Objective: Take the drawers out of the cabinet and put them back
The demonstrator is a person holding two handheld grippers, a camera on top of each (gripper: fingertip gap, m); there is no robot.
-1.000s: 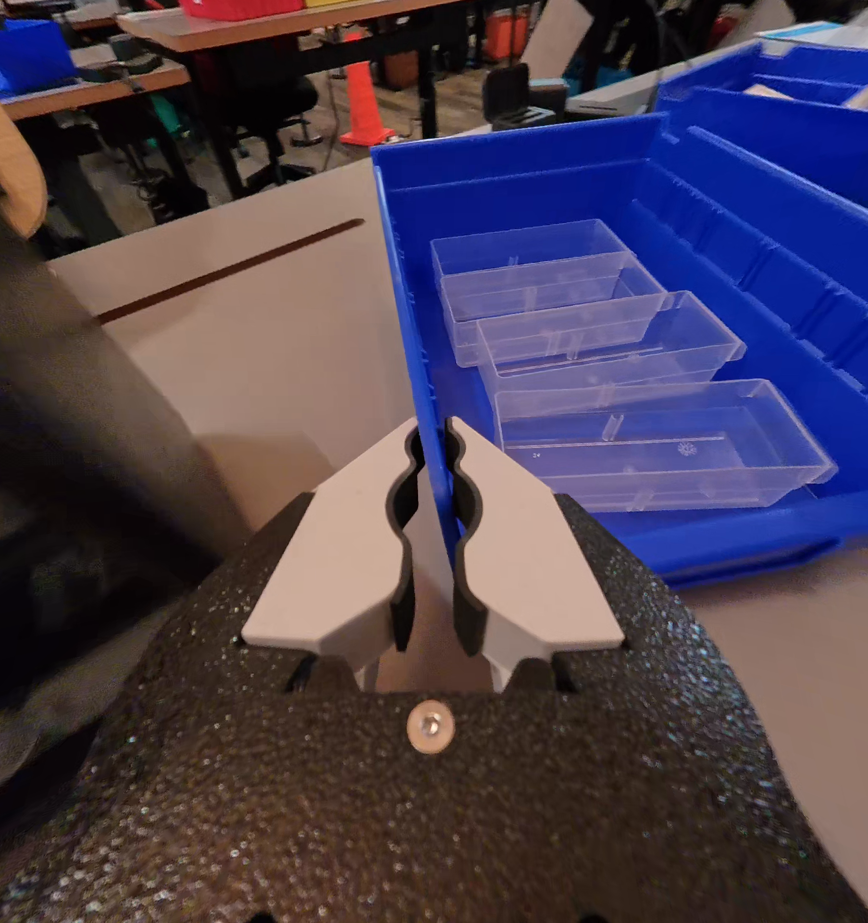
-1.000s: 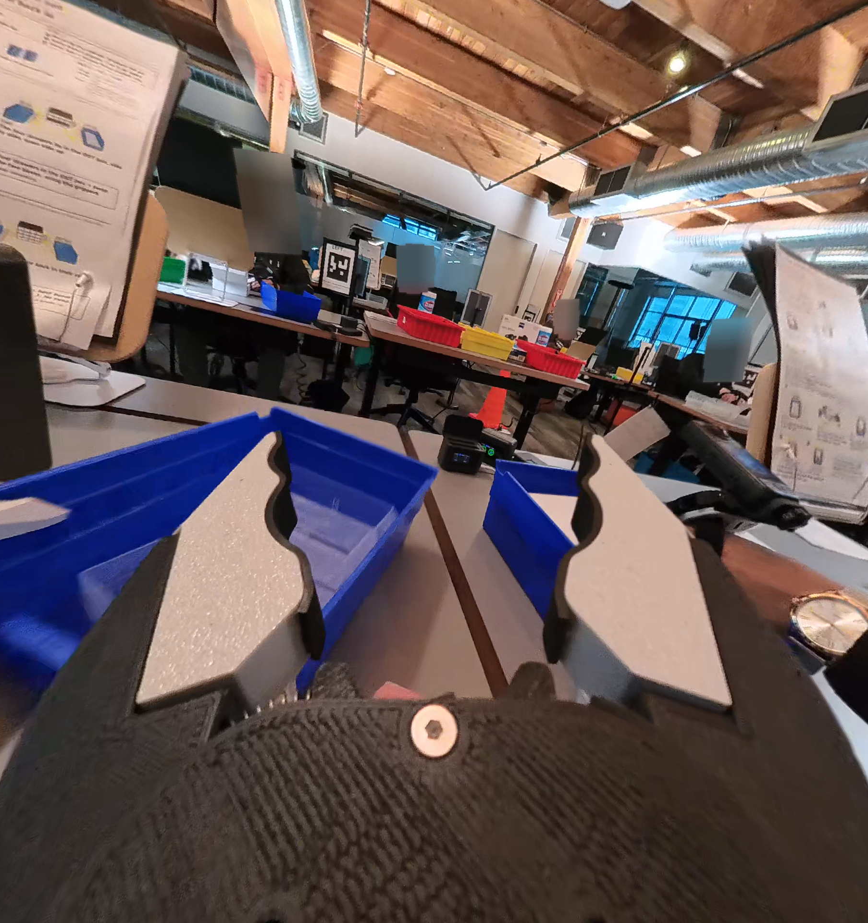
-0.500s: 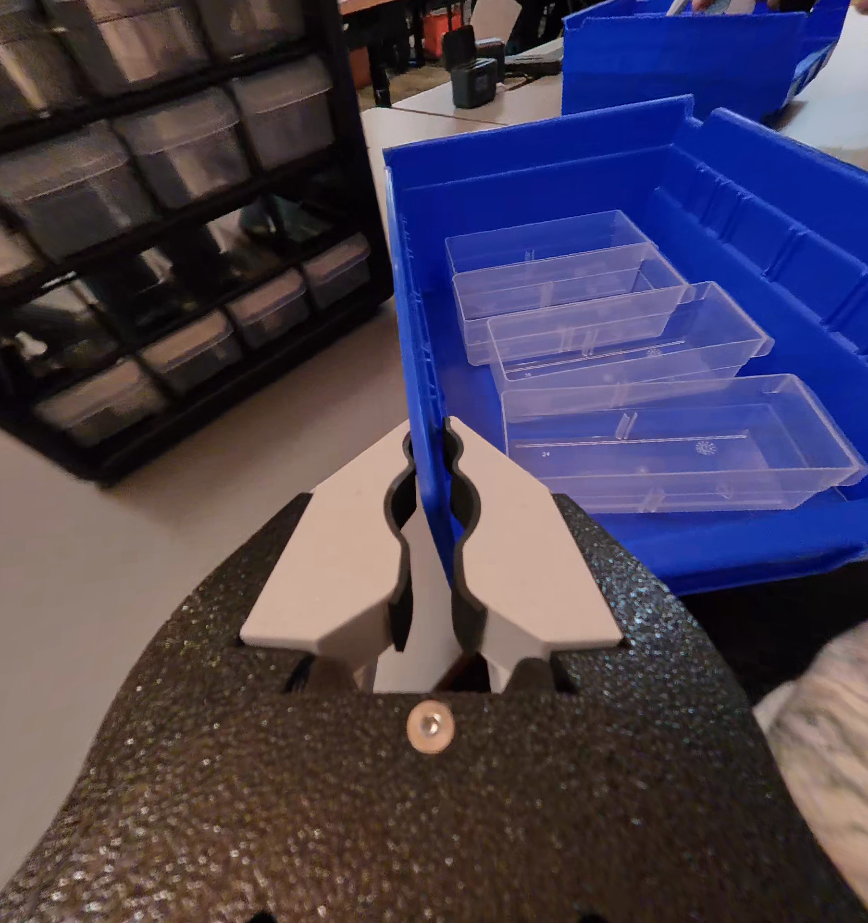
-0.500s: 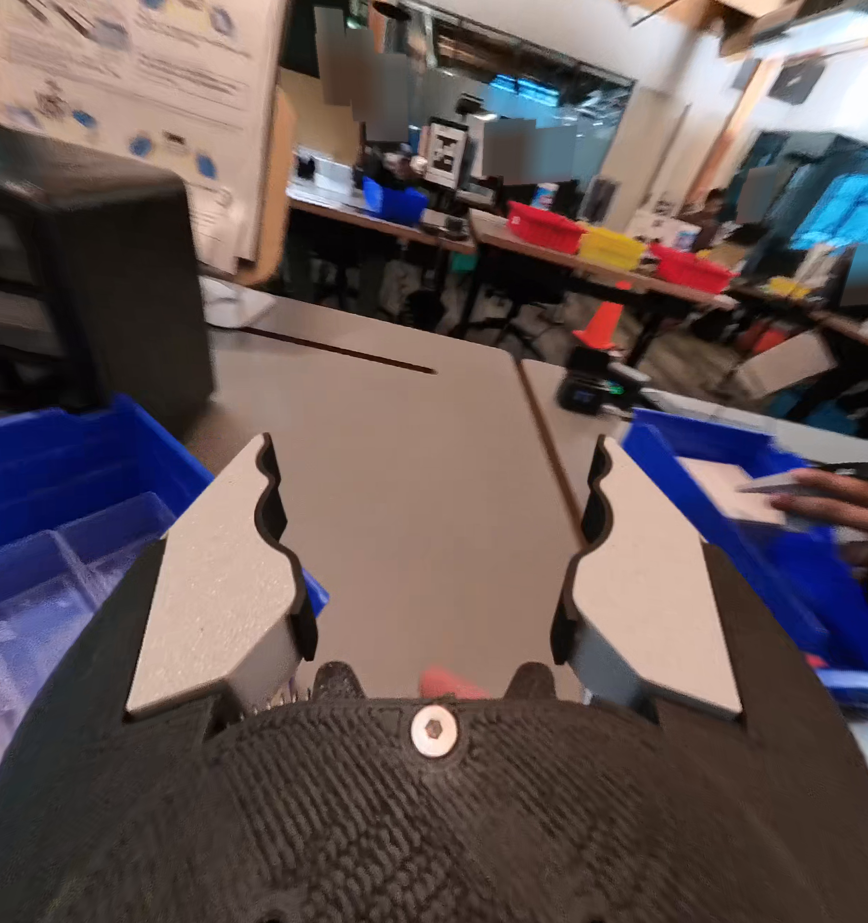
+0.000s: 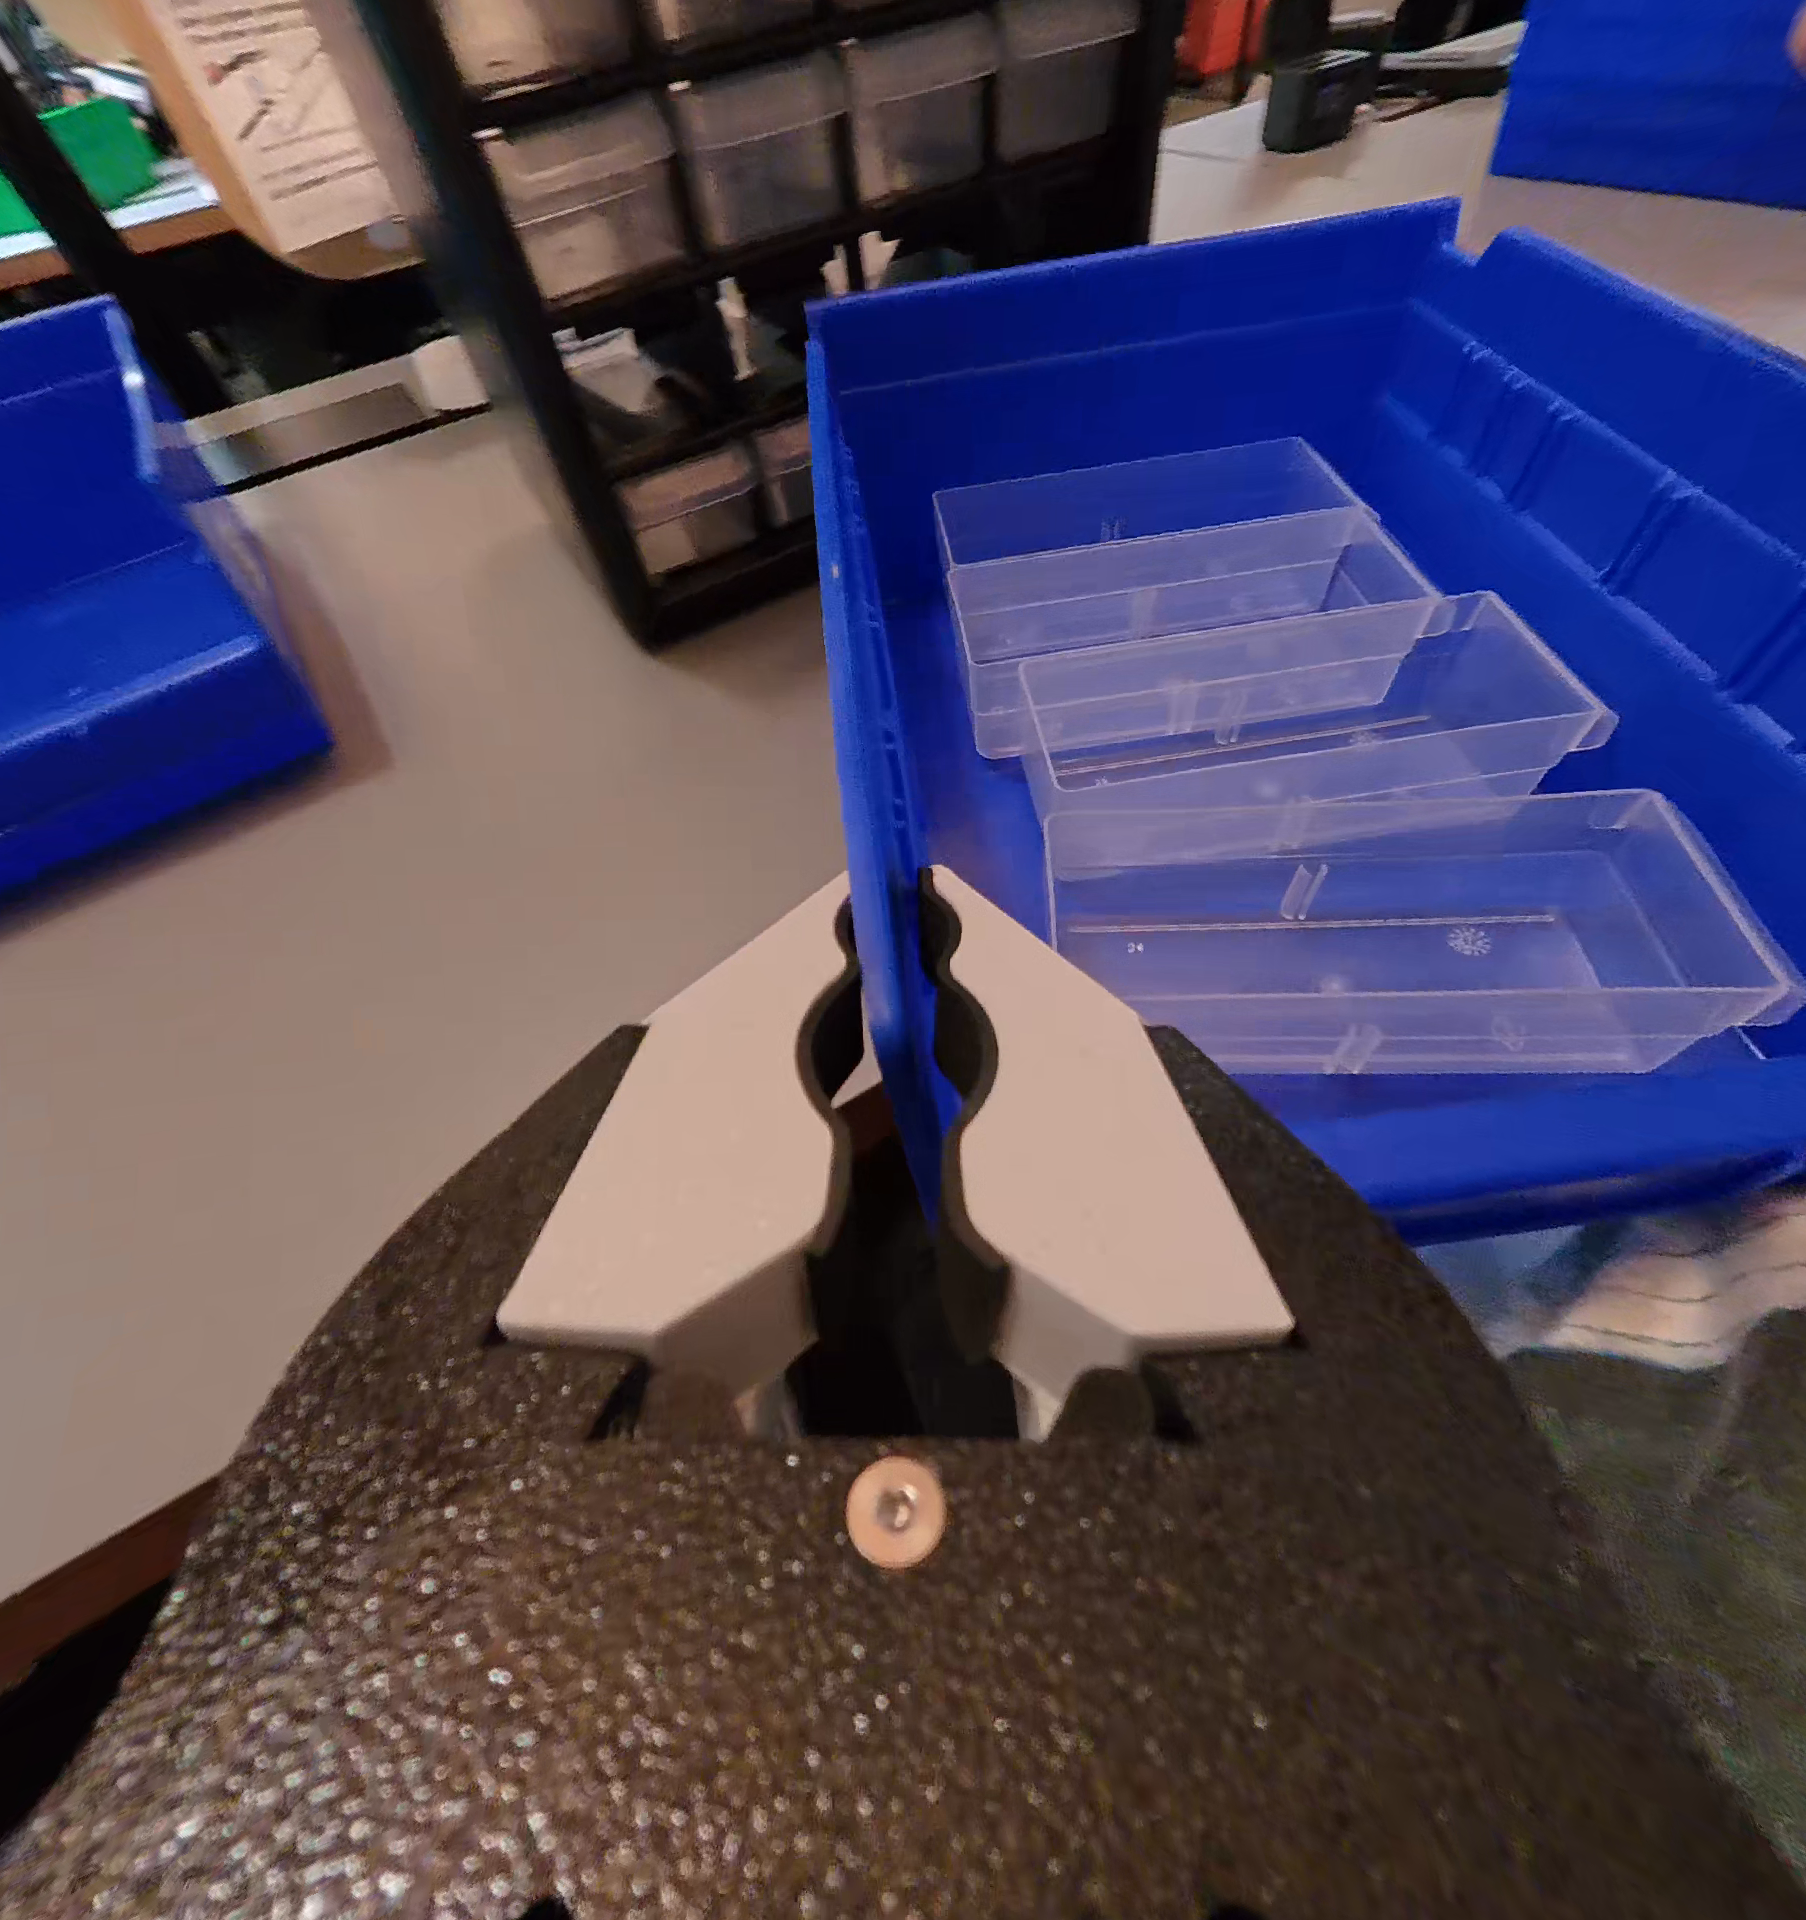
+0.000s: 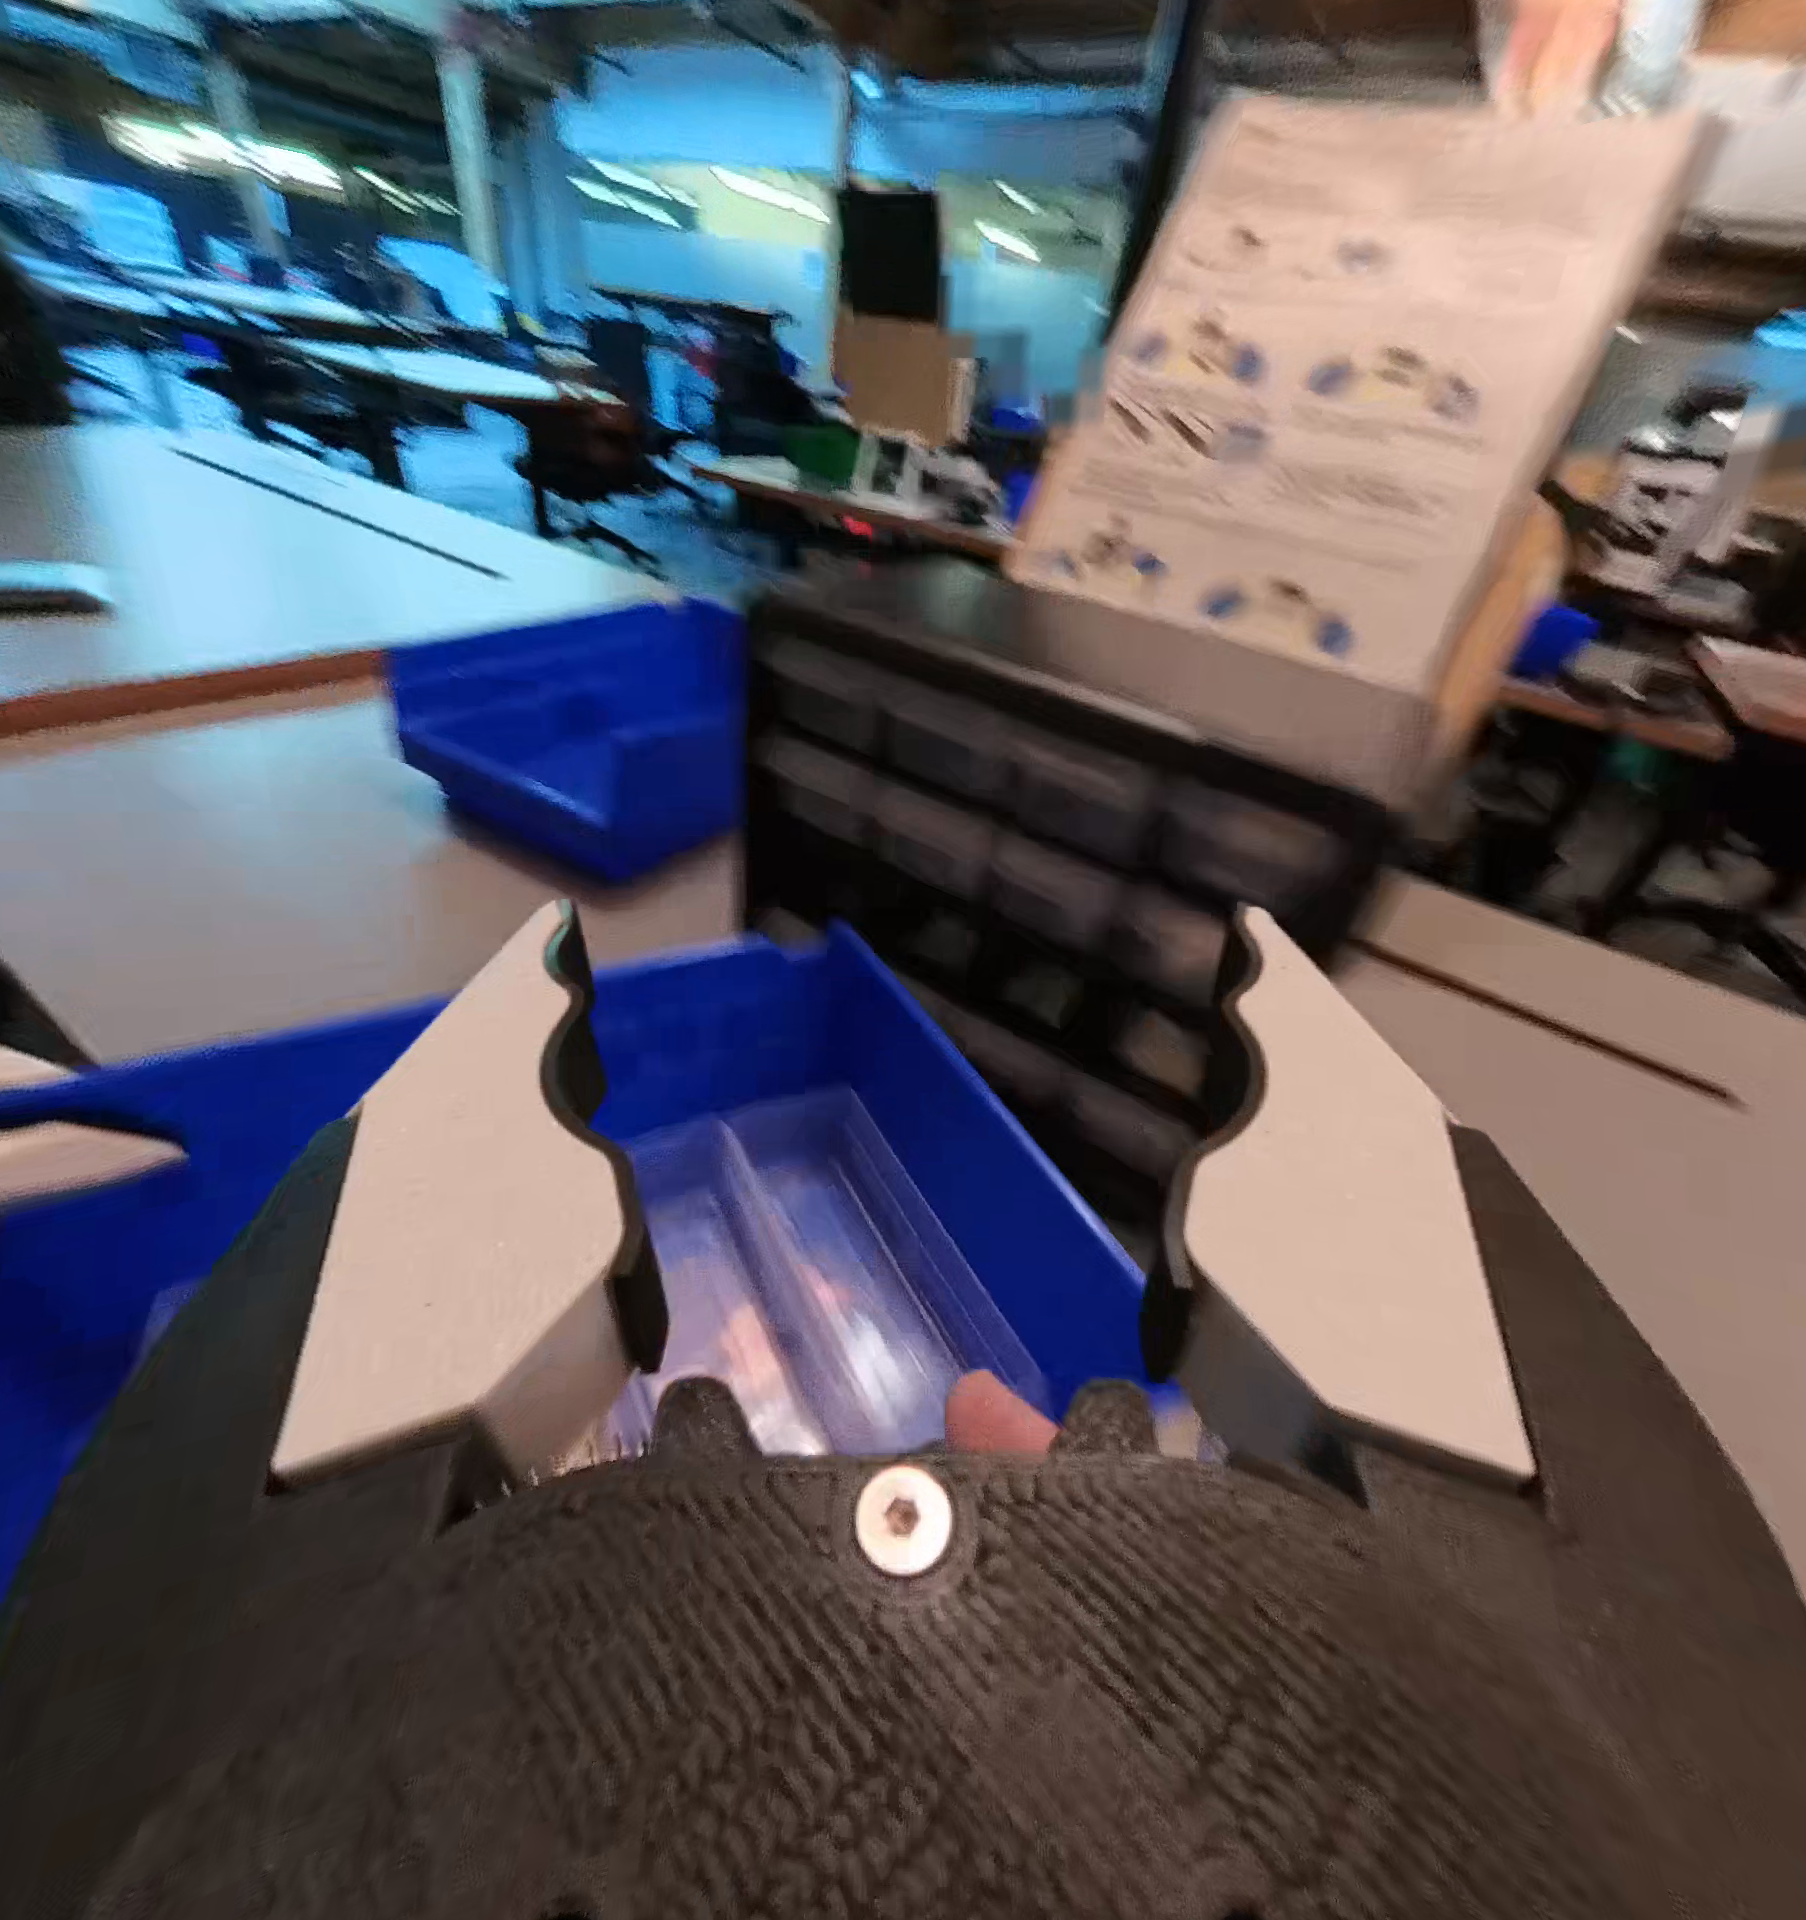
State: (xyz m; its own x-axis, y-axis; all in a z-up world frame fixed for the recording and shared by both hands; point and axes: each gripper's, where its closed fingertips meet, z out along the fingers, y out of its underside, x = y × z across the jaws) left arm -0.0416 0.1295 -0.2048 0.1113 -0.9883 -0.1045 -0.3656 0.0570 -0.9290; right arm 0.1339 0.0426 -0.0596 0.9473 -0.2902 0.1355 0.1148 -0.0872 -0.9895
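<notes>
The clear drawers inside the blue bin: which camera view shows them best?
The left wrist view: four clear drawers lie sharp and overlapping in the blue bin. The right wrist view shows them only blurred, partly behind the hand-held gripper.

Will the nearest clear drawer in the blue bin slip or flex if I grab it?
The nearest clear drawer looks empty and thin-walled, so probably light and slightly flexible. Its glossy plastic may slip. It overlaps its neighbour, which may shift.

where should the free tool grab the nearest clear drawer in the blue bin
Take the nearest drawer by its long front wall, coming straight down with the open right tool. It lies flat and open-topped in the bin, clear of the overlapped drawers behind, so that thin upright wall fits between the fingers.
</notes>
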